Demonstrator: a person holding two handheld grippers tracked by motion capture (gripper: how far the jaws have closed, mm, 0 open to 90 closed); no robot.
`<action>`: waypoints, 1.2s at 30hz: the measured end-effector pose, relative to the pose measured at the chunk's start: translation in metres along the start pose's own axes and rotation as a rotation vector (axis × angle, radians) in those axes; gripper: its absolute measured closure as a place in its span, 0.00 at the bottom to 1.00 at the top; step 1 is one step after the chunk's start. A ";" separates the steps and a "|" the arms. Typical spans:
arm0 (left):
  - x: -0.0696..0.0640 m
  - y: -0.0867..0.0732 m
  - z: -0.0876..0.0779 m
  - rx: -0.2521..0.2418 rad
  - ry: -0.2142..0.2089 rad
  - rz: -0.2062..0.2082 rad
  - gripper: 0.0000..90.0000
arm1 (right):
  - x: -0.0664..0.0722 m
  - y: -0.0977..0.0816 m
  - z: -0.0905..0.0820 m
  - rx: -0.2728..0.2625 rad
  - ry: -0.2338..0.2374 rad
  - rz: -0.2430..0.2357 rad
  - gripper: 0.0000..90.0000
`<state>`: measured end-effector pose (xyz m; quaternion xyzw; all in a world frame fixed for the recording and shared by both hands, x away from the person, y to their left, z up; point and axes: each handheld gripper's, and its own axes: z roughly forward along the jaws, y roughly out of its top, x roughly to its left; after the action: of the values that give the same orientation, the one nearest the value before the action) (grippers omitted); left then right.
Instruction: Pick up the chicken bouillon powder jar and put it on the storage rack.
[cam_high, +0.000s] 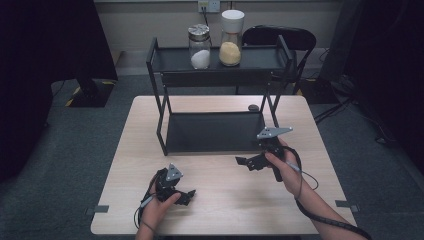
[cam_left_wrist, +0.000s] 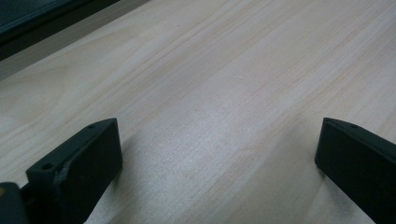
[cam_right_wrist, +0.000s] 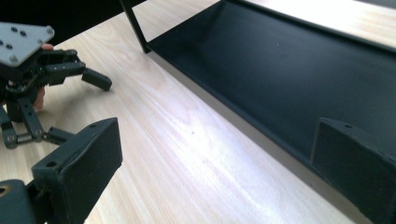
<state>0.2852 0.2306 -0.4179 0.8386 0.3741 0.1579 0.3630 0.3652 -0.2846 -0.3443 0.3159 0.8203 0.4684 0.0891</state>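
While both grippers rest wide-jawed and empty over the table (cam_high: 225, 200) — left gripper (cam_high: 186, 196) at seven o'clock, right gripper (cam_high: 245, 162) at five — nothing seems started; the jars (cam_high: 200, 47) stand on the rack's (cam_high: 220, 132) top shelf at twelve o'clock.

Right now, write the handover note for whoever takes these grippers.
Left gripper: jaws open, holding nothing, low over the table near its front edge.
Right gripper: jaws open, holding nothing, just in front of the black rack's lower shelf.
Jar of white grains and jar of yellow grains: upright on the top shelf.
Done: nothing gripped.
Left: judging by position, probably reaching the jars.
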 end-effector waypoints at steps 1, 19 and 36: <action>0.000 0.000 0.000 0.000 0.000 0.000 0.00 | -0.001 -0.003 0.000 0.000 0.000 0.003 0.01; 0.000 0.000 0.000 0.000 0.000 0.000 0.00 | -0.009 -0.046 -0.009 0.028 -0.017 0.015 0.01; 0.000 0.000 0.000 0.000 0.000 0.000 0.00 | -0.001 -0.076 -0.024 0.111 -0.029 -0.069 0.01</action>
<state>0.2852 0.2305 -0.4179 0.8386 0.3742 0.1579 0.3630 0.3221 -0.3294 -0.3946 0.2988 0.8539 0.4143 0.0995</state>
